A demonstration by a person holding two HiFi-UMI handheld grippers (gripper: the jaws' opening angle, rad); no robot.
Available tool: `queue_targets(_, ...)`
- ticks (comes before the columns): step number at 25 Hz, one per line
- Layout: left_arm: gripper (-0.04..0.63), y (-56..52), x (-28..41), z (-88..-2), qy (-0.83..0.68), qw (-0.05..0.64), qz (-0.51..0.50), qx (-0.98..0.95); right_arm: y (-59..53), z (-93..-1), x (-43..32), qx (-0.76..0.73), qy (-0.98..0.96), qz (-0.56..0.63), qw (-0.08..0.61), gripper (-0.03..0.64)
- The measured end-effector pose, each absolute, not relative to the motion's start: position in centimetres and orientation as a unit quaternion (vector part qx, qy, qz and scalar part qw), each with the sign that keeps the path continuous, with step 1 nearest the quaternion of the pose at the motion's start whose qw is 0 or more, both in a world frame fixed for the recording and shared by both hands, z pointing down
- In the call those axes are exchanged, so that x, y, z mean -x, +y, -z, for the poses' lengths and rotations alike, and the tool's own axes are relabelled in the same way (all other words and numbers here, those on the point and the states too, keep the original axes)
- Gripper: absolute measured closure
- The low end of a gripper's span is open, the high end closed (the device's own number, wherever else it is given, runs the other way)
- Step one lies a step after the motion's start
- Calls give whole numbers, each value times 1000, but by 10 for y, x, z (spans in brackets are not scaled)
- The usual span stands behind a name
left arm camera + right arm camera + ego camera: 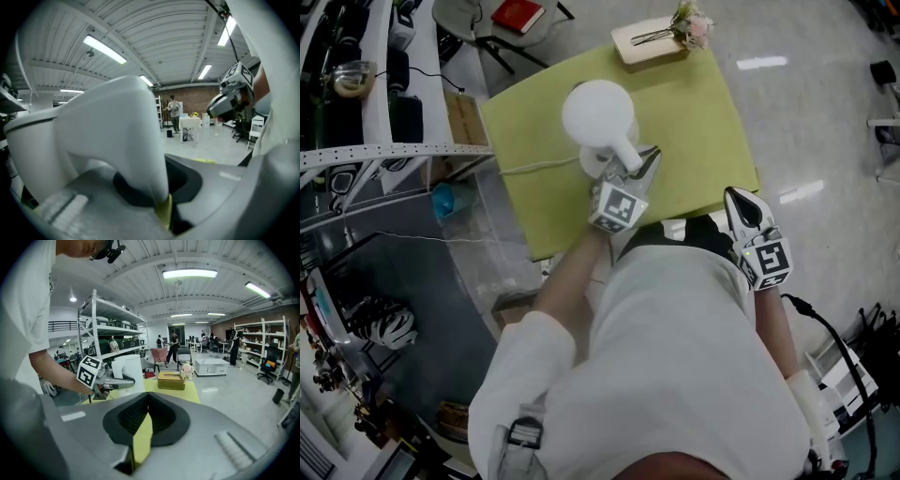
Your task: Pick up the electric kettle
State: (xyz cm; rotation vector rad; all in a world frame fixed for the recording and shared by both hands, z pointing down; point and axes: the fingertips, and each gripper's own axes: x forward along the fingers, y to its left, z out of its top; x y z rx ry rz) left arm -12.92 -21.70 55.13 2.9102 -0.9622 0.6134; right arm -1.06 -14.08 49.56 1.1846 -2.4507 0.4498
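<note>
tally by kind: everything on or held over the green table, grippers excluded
electric kettle: 1, white, its handle clamped in the left gripper
kettle base: 1, white, corded
wooden box: 1
flower bunch: 1
Total: 4

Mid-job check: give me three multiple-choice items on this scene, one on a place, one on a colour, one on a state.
1. Where is the tissue box?
A) at the table's far edge
B) on the floor
C) on a shelf
2. What colour is the tabletop?
A) red
B) yellow-green
C) black
3. What is the left gripper doing?
A) open, empty
B) shut on the electric kettle's handle
C) out of view
Answers: 1 A, it sits beyond the kettle; 2 B, per the head view; 3 B, its jaws clamp the white handle.
</note>
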Motion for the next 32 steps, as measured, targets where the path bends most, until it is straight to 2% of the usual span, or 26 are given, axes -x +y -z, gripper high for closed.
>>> queue_targets(18, 575, -265, 44, -556, -304, 17, -201, -931, -171, -504, -72, -422, -867, -182, 192, 620)
queue_targets(32, 574, -313, 9, -596, -317, 35, -213, -924, -209, -523, -107, -396, -872, -193, 213, 620)
